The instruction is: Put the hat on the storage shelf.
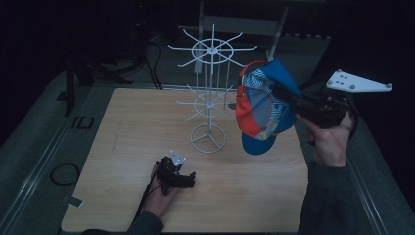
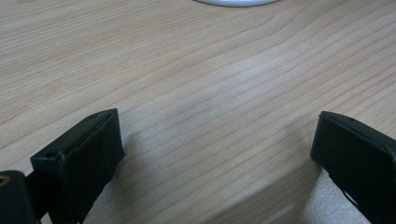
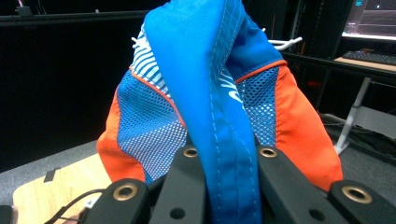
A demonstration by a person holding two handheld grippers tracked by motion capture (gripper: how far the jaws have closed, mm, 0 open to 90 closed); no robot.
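Observation:
A blue, orange and white mesh cap (image 1: 264, 105) hangs in the air at the right, beside a white wire display rack (image 1: 210, 93) that stands on the wooden table (image 1: 147, 112). My right gripper (image 1: 280, 93) is shut on the cap's blue fabric (image 3: 224, 116), which is pinched between its two black jaws in the right gripper view. The left gripper (image 1: 188, 180) rests low on the table near the front, in a hand. Its jaws stand wide apart in the left gripper view, with bare wood (image 2: 210, 107) between its fingers (image 2: 84, 154).
The rack's round base (image 1: 208, 138) sits mid-table, its rim showing at the top of the left gripper view (image 2: 238, 2). Thin arms of the rack (image 1: 186, 49) spread at two levels. Dark floor, cables (image 1: 63, 174) and table legs surround the table.

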